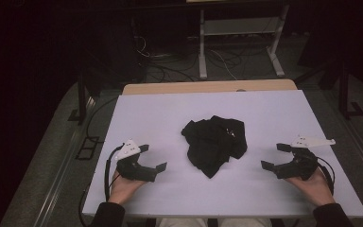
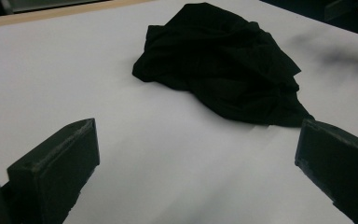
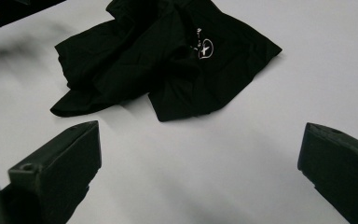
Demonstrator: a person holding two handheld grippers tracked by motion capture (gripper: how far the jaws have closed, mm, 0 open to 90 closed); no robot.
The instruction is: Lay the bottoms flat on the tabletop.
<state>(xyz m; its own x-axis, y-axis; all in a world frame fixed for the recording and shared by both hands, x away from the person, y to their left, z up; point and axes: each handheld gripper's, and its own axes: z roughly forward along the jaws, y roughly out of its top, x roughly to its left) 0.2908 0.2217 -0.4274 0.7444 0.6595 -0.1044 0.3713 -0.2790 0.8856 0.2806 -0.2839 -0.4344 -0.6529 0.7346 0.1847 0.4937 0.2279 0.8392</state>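
Observation:
A crumpled black garment (image 1: 214, 144) lies in a heap at the middle of the white table (image 1: 170, 113). It bears a small white print (image 3: 204, 48). My left gripper (image 1: 152, 158) rests near the front left of the table, jaws wide open and empty, pointing at the garment (image 2: 223, 65). My right gripper (image 1: 275, 156) rests at the front right, also open and empty, with the garment (image 3: 168, 60) a short way ahead of its jaws. Neither gripper touches the cloth.
A tan strip (image 1: 208, 87) of the tabletop shows beyond the white sheet's far edge. Past the table stand a metal frame (image 1: 238, 42) and loose cables (image 1: 170, 66) on a dark floor. Bare white surface surrounds the garment on all sides.

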